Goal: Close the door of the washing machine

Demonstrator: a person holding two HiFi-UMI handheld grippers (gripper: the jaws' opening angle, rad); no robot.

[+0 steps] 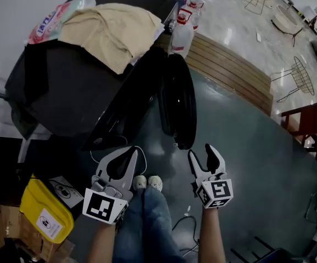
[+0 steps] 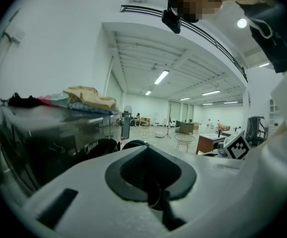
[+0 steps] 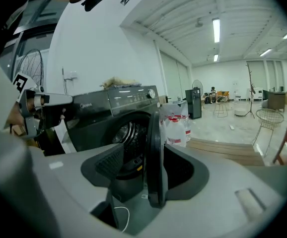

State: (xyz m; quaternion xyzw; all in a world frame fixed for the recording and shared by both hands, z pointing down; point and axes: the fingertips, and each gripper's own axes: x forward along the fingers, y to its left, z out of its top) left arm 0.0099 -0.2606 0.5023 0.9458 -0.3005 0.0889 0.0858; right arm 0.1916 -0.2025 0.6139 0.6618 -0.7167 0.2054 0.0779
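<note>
Before my feet, on the dark floor (image 1: 246,147), the washing machine (image 1: 76,92) is standing, large and dark, and it is filling the upper left of the head view. Its round door (image 1: 180,100) is hanging wide open, swung out toward me, so I am looking at it almost edge-on. The drum opening (image 3: 126,133) is showing to the left of it in the right gripper view. A beige cloth (image 1: 112,29) is lying on top of the machine, and some water bottles (image 1: 183,32) are standing just beside it on the far side.

I am holding the right gripper (image 1: 202,153) near the lower edge of the door, its jaws standing wide apart and carrying nothing. In its own view the door's edge is lining up with the gap between the jaws, but I cannot tell if it is touching them. The left gripper (image 1: 126,153) is hanging to the lower left of the door, its jaws pressed together with nothing between them.

I am judging that the closing is only beginning, as the door is not yet pushed. The next move is calling for contact on the door's face that is turned away from the drum. After that comes a sweep toward the drum opening until the door is meeting the machine's front. A firm last push is probably needed for the latch.
</note>
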